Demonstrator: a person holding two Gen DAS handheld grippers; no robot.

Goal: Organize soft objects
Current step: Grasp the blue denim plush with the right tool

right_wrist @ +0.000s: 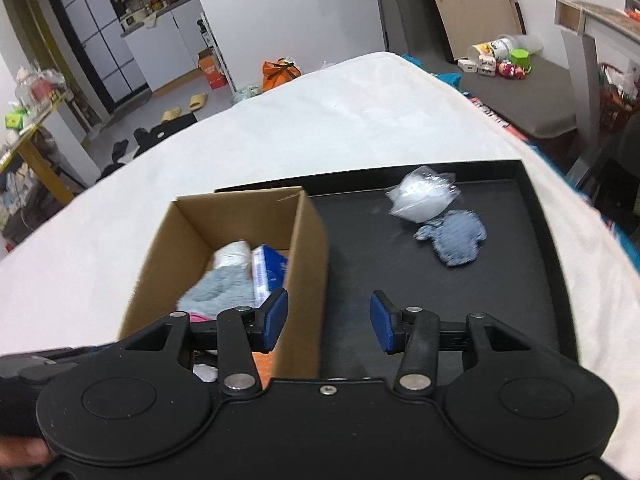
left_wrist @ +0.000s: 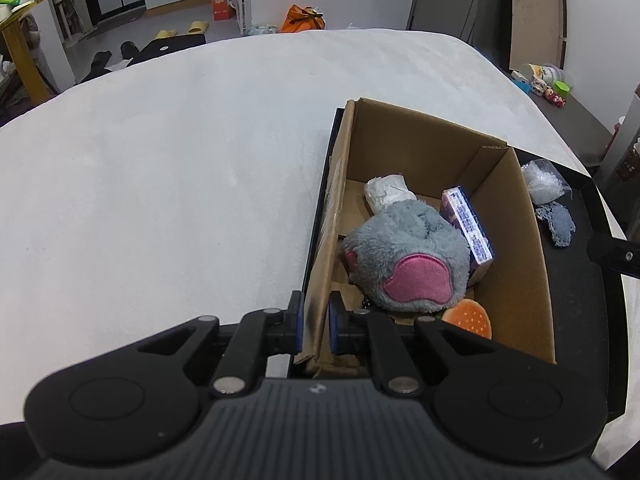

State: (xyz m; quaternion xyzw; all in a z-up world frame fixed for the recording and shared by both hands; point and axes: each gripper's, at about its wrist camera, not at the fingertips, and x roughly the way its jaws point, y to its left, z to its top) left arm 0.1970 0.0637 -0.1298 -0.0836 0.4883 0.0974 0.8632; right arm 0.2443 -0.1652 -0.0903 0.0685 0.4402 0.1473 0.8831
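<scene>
Two tools in view, one per hand. Left tool [left_wrist: 314,326] pinched narrow on the near left wall of the cardboard box [left_wrist: 508,208], one blue pad outside the wall and one inside. Right tool [right_wrist: 329,322] spread wide and holding nothing, hanging above the near right wall of the same box and the black tray [right_wrist: 548,240]. Box standing on the left part of the tray, tray lying on a white surface [left_wrist: 160,180]. Inside the box: grey plush toy [left_wrist: 408,256] with pink patches in the middle, white paper wad [left_wrist: 386,192] at the far side, purple carton [left_wrist: 470,230] leaning just right of the plush, orange burger-shaped toy [left_wrist: 468,318] at the near side. Outside the box, on the far right part of the tray: clear plastic bag [right_wrist: 420,196] with white filling, and touching it on the near side a small blue-grey knitted piece [right_wrist: 454,238].
</scene>
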